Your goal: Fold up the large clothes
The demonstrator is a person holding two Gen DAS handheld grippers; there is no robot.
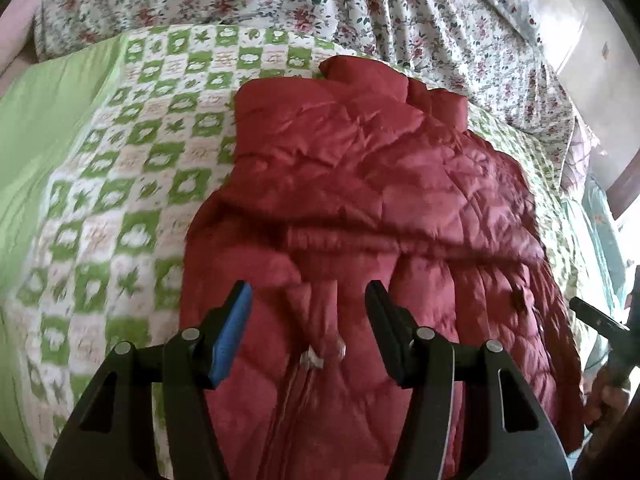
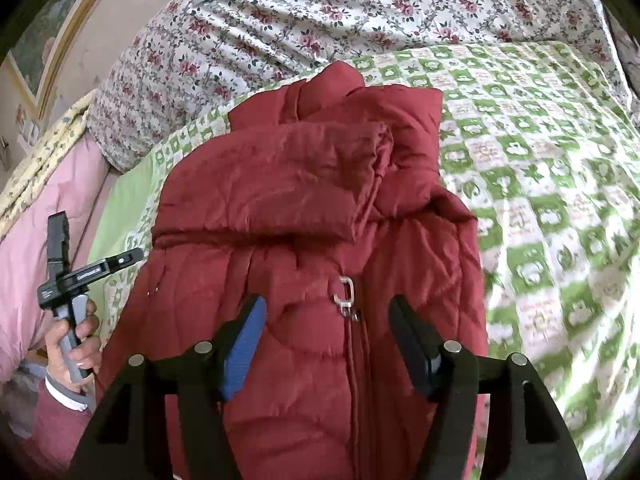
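Observation:
A red quilted puffer jacket (image 1: 360,184) lies on a green-and-white checked bedspread (image 1: 112,184), sleeves folded over its body, zipper side up. It also shows in the right wrist view (image 2: 280,200), with a metal zipper pull (image 2: 345,291) near the middle. My left gripper (image 1: 308,300) is open and empty, hovering just above the jacket near its zipper pull (image 1: 320,356). My right gripper (image 2: 326,316) is open and empty above the same zipper area. The left gripper's handle and the hand holding it (image 2: 74,304) show at the left of the right wrist view.
A floral quilt (image 2: 320,12) is bunched along the far side of the bed. A pink cover (image 2: 52,216) lies at the left edge in the right wrist view. A framed picture (image 2: 44,32) hangs on the wall beyond. The bedspread (image 2: 552,184) stretches right of the jacket.

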